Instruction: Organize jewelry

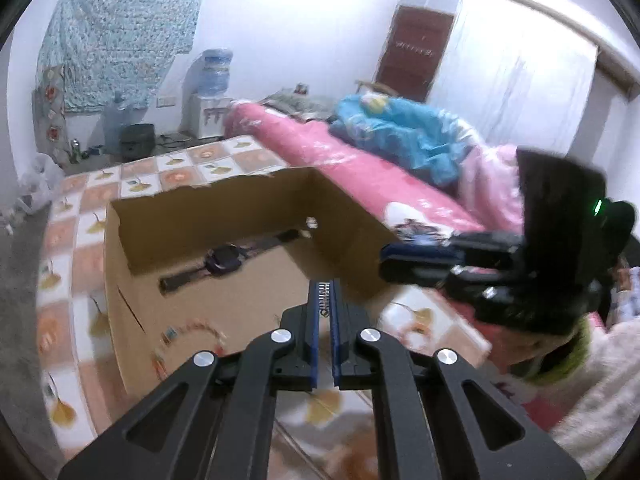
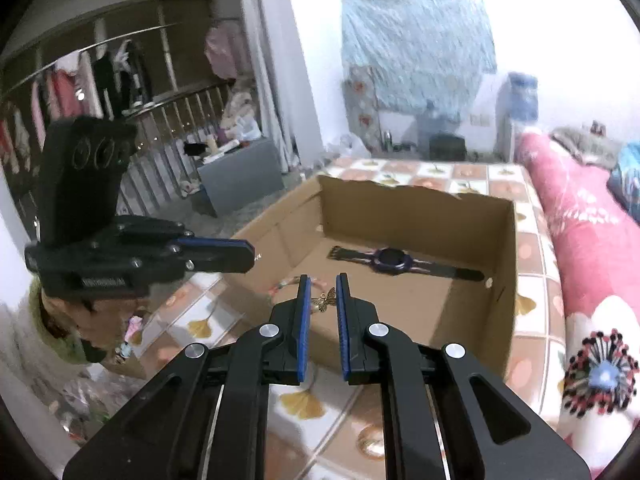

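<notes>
An open cardboard box (image 1: 208,216) (image 2: 404,212) lies on a checked cloth. Inside it are a dark purple watch (image 1: 224,260) (image 2: 390,258), a pink-and-white bead bracelet (image 1: 196,330) (image 2: 286,283) and a small pale piece (image 1: 311,223) (image 2: 489,281) by the wall. My left gripper (image 1: 325,283) (image 2: 251,254) hovers over the box, shut on a short silvery chain piece (image 1: 325,298). My right gripper (image 2: 323,278) (image 1: 383,259) hangs beside it, its blue pads (image 2: 305,308) closed on a small gold butterfly pendant (image 2: 325,300).
The checked cloth (image 2: 532,248) covers a low surface. A bed with a pink cover (image 1: 360,168) (image 2: 592,232) runs along one side. A pale sleeve (image 1: 600,380) shows behind the right gripper. A water dispenser (image 1: 214,80) and a grey box (image 2: 240,176) stand farther off.
</notes>
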Demonstrator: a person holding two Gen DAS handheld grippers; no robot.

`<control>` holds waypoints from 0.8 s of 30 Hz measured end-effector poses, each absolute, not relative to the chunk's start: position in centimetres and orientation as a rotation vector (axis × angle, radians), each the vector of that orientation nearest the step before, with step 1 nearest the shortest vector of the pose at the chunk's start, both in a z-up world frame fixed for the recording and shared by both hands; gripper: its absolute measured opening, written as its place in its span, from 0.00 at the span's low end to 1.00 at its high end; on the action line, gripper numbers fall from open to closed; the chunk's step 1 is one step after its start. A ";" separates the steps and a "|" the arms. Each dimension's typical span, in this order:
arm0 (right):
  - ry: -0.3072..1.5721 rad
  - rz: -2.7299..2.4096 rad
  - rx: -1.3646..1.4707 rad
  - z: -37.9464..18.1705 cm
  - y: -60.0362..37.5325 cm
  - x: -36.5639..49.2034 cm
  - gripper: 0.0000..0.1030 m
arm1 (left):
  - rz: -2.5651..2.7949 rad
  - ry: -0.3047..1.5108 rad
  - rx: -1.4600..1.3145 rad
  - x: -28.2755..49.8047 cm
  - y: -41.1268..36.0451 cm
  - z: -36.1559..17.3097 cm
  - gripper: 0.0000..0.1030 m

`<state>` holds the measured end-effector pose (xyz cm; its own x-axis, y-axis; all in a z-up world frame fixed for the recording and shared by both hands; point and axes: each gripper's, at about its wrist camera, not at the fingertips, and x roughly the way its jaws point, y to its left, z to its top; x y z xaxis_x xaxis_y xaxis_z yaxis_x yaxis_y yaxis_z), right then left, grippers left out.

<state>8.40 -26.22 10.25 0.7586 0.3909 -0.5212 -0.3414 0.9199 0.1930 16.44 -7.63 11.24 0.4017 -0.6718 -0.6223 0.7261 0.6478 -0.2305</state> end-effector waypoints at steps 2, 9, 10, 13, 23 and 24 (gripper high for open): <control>0.665 0.404 0.146 9.9 -27.7 11.4 0.10 | -0.865 0.808 0.097 18.8 -9.1 10.3 0.04; 0.822 0.391 0.242 8.0 -29.5 17.0 0.18 | -0.785 0.996 0.123 24.7 -12.3 6.3 0.05; 0.821 0.389 0.237 8.0 -29.6 17.3 0.21 | -0.784 1.002 0.119 24.8 -12.4 6.2 0.05; 0.804 0.378 0.231 8.3 -29.8 17.3 0.28 | -0.776 0.998 0.120 25.0 -12.6 6.2 0.14; 0.729 0.348 0.223 9.8 -30.9 15.9 0.41 | -0.732 0.930 0.132 23.5 -11.5 7.7 0.33; 0.719 0.346 0.225 10.1 -31.0 15.5 0.43 | -0.732 0.911 0.140 22.8 -11.2 8.2 0.38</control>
<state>15.48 -31.02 10.06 0.6996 0.3837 -0.6028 -0.2313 0.9198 0.3170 22.79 -11.17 8.20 0.3928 -0.5177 -0.7601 0.6308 0.7531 -0.1869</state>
